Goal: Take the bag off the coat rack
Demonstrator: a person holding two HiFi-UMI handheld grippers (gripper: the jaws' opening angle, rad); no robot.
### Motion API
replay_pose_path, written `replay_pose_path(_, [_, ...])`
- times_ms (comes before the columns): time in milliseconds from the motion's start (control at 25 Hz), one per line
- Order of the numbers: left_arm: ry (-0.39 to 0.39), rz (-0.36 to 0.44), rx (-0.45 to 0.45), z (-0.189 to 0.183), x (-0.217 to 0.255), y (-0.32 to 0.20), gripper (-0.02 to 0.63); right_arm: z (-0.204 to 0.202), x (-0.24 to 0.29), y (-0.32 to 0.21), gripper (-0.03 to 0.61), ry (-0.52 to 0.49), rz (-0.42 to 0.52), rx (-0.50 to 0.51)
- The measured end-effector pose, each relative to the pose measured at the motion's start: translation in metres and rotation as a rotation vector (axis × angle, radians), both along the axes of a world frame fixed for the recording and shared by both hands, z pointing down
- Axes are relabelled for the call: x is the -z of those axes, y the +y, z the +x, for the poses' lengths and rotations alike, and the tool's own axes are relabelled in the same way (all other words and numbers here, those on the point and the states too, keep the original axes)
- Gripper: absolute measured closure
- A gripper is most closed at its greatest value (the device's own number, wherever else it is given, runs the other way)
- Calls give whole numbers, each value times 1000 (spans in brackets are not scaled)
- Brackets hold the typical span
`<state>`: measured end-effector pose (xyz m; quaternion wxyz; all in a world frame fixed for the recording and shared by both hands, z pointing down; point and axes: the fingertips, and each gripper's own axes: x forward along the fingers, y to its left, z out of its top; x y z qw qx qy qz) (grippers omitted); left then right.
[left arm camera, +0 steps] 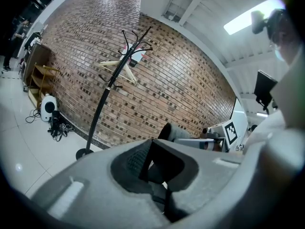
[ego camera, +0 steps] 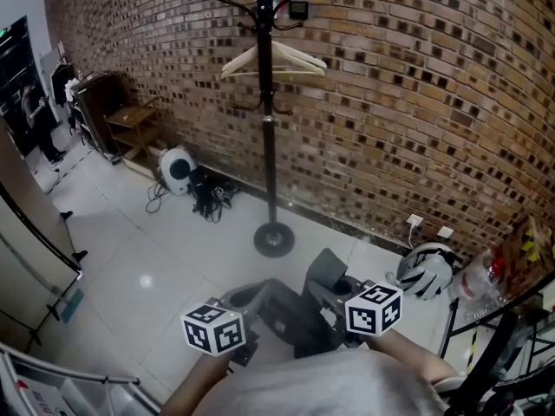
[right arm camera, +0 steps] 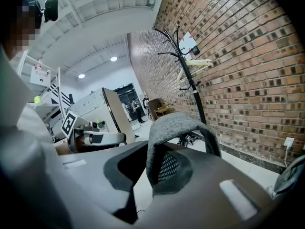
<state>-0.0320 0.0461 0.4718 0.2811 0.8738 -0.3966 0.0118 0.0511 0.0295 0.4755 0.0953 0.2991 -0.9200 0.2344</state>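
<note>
The black coat rack (ego camera: pixel 268 102) stands against the brick wall, with only a wooden hanger (ego camera: pixel 276 59) on it. The dark grey bag (ego camera: pixel 290 321) hangs low in front of me, between both grippers and well away from the rack. My right gripper (right arm camera: pixel 157 165) is shut on the bag's grey strap (right arm camera: pixel 178 123), which loops up out of its jaws. In the head view the right gripper (ego camera: pixel 336 306) sits at the bag's right. My left gripper (left arm camera: pixel 155 168) is shut on a dark fold of the bag (left arm camera: pixel 159 163). The left gripper (ego camera: pixel 245 312) holds the bag's left side.
A white round heater (ego camera: pixel 178 168) and a tangle of cables (ego camera: pixel 211 199) lie left of the rack's base (ego camera: pixel 274 239). A white helmet (ego camera: pixel 427 271) lies by the wall at right, near a metal frame (ego camera: pixel 503 328). A wooden shelf (ego camera: pixel 132 121) stands far left.
</note>
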Motion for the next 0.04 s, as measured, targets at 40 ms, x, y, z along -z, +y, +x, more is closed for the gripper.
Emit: replay_pose_path(40, [0, 2, 0, 0, 1, -1, 612, 0, 1, -1, 557, 1, 3, 2])
